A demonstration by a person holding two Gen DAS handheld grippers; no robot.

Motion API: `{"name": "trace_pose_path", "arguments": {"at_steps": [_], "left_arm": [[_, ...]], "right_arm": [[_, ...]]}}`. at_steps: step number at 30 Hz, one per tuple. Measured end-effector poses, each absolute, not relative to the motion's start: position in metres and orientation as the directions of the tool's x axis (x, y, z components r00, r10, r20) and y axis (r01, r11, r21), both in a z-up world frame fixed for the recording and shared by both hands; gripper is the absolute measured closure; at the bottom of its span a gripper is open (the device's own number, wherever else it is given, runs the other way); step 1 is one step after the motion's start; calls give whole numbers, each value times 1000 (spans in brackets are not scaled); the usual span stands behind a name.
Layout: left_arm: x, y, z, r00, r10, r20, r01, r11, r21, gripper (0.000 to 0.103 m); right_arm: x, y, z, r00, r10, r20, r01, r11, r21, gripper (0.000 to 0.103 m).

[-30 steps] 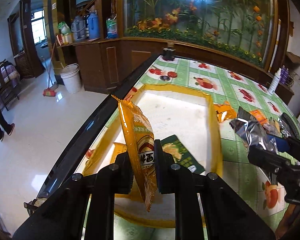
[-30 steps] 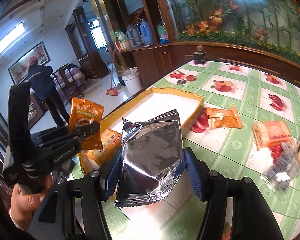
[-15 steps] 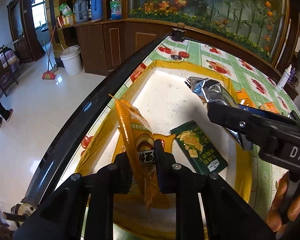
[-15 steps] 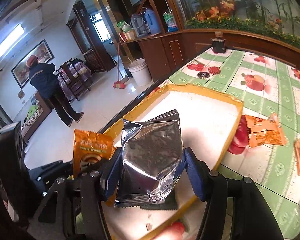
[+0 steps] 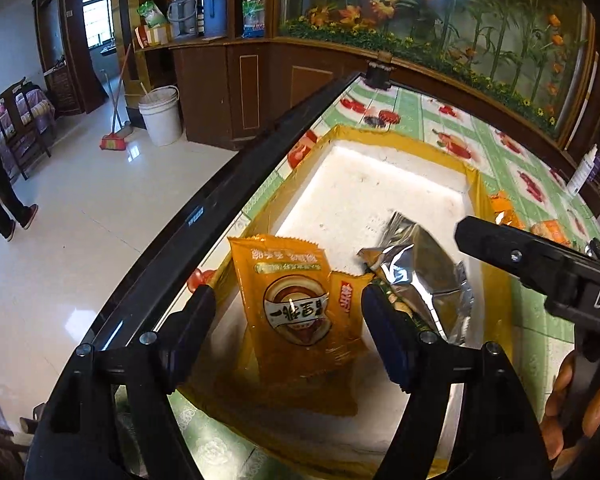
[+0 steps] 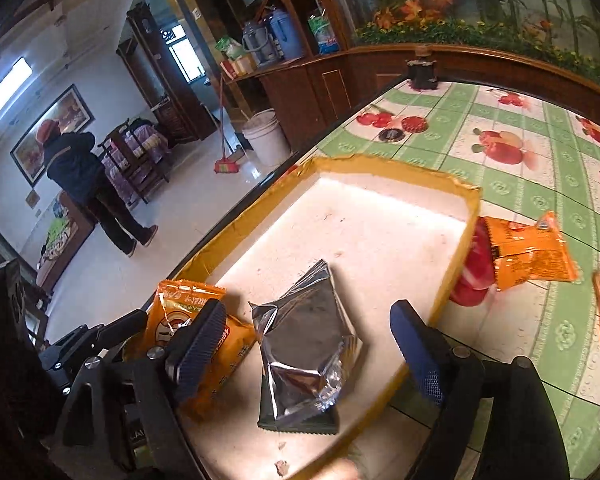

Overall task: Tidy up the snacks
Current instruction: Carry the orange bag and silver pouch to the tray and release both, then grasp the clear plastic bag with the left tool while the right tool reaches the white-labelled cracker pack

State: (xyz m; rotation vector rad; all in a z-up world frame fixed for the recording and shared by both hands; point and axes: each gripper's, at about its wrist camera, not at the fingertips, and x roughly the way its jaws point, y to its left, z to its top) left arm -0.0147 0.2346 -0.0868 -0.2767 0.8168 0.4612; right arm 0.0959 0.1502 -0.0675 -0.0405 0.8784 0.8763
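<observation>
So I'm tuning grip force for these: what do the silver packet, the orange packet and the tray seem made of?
Silver packet: metallised foil film, glossy; mirror glints and sharp creases. Orange packet: thin printed plastic film, shiny, with crimped serrated ends. Tray: walls look wrapped in yellowish tape, wrinkled at the rim; the white floor is matte and speckled, possibly foam or card.

Green packet (image 5: 400, 306) mostly hidden beneath the silver pouch (image 5: 424, 276), its print unreadable

Both views are taken close above the yellow-rimmed tray (image 5: 476, 184) (image 6: 470, 200), angled down along the bench (image 5: 420, 108) (image 6: 500, 184); tray and silver packet (image 5: 424, 276) (image 6: 304, 340) are shared
</observation>
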Motion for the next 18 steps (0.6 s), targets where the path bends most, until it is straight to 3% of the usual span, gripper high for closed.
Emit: {"name": "trace_pose_path", "arguments": {"at_steps": [9,18], "left_arm": [[-21,201,-49,695,259,-670,-426,900,-93,24],[-4,142,-34,722,188,-666,-303,951,-59,24]], "right_arm": [[88,56,-47,418,653,-631,-593,723,354,14],[66,-61,-58,522,584,-621,-466,806,365,14]]}}
